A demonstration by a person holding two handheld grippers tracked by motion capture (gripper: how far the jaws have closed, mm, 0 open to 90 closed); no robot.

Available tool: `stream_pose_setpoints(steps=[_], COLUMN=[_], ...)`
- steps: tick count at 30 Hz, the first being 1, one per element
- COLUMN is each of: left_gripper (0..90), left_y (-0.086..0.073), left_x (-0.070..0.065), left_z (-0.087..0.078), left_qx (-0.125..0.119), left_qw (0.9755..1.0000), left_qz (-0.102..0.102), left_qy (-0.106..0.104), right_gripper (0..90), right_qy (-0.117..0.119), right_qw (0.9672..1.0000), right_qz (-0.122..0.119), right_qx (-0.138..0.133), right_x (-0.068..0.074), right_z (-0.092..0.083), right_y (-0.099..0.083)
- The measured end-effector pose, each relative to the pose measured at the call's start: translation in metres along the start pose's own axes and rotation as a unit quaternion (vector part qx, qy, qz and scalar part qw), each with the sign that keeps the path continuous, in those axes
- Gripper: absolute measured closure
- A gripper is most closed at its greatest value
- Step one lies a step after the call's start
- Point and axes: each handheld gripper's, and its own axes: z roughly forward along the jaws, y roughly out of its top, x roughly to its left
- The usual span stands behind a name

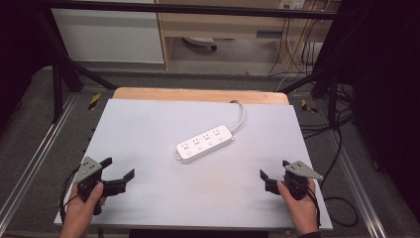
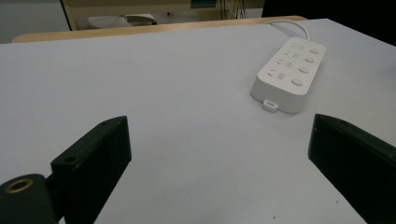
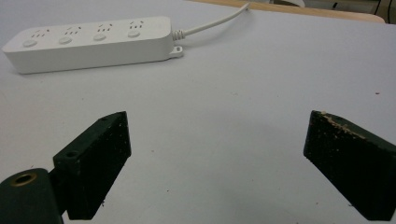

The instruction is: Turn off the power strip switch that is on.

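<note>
Item: power strip (image 1: pixel 205 143), white, four sockets with a round button by each, lying flat and slantwise at the centre of the high view on the pale desk (image 1: pixel 148 124); its cord (image 1: pixel 239 118) curls off toward the upper right and over the far edge

Left hand-held gripper (image 1: pixel 118 169): lower left of the high view, jaws spread wide, nothing between them, held low over the desk and aimed up and right toward the strip's near end. In its own view the strip (image 2: pixel 288 73) sits at upper right, well apart

Right hand-held gripper (image 1: pixel 274 169): lower right of the high view, jaws likewise spread and empty, pointed up and left. In its own view the strip (image 3: pixel 88 43) lies across the upper left, cord (image 3: pixel 215 22) trailing to the top

Handling note: step judged to be the approach. Best to close across the strip's narrow width, jaws square to its long sides, clear of the buttons and the cord end; the smooth casing may slip or swivel if pinched at a corner
</note>
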Motion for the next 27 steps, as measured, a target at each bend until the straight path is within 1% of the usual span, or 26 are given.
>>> stream_pose_setpoints(steps=[2, 3, 7, 9, 10, 14, 15, 19, 21, 24, 26, 27], left_gripper=[5.8, 5.6, 5.1, 5.1, 4.8, 4.8, 4.8, 4.8, 4.8, 4.8, 4.8, 4.8], left_y=[0.0, 0.0, 0.0, 0.0, 0.0, -0.001, -0.001, -0.001, -0.001, -0.001, -0.002, -0.002], left_x=[0.0, 0.0, 0.0, 0.0, 0.0, -0.001, -0.001, -0.002, -0.002, -0.001, 0.0, 0.0], left_z=[0.0, -0.001, 0.0, 0.001, 0.0, 0.002, 0.002, 0.003, 0.002, 0.002, 0.001, 0.002], left_qx=[0.0, -0.001, 0.0, 0.001, 0.0, 0.007, 0.007, 0.007, 0.008, 0.008, 0.009, 0.009], left_qw=[1.0, 1.0, 1.0, 1.0, 1.0, 1.0, 1.0, 1.0, 1.0, 1.0, 1.0, 0.9999], left_qz=[0.0, 0.0, -0.002, -0.004, -0.003, -0.001, 0.0, 0.0, 0.002, 0.001, -0.002, -0.003], left_qy=[0.001, 0.001, 0.003, 0.002, 0.002, -0.001, -0.002, -0.002, 0.0, 0.002, 0.004, 0.003], right_gripper=[7.9, 7.2, 5.8, 4.6, 3.4, 3.1, 3.1, 3.7, 5.1, 5.2, 5.2, 4.8], right_qy=[-0.001, 0.0, -0.001, 0.002, 0.008, 0.016, 0.015, 0.019, 0.023, 0.042, 0.045, 0.055], right_qw=[1.0, 1.0, 0.9999, 0.9999, 0.9999, 0.9998, 0.9998, 0.9998, 0.9997, 0.999, 0.9988, 0.9982], right_qz=[0.001, 0.005, 0.01, 0.013, 0.014, 0.011, 0.007, 0.006, 0.003, -0.006, -0.008, -0.007], right_qx=[-0.004, -0.001, 0.002, 0.006, 0.003, -0.003, -0.004, -0.007, -0.009, -0.015, -0.017, -0.022], right_x=[0.0, 0.0, 0.0, 0.0, 0.0, -0.001, -0.001, 0.0, 0.001, 0.005, 0.006, 0.01], right_z=[-0.001, -0.001, -0.001, 0.0, -0.001, -0.003, -0.004, -0.005, -0.006, -0.005, -0.005, -0.006], right_y=[0.0, 0.001, 0.001, 0.001, 0.001, 0.002, 0.002, 0.003, 0.003, 0.006, 0.007, 0.01])
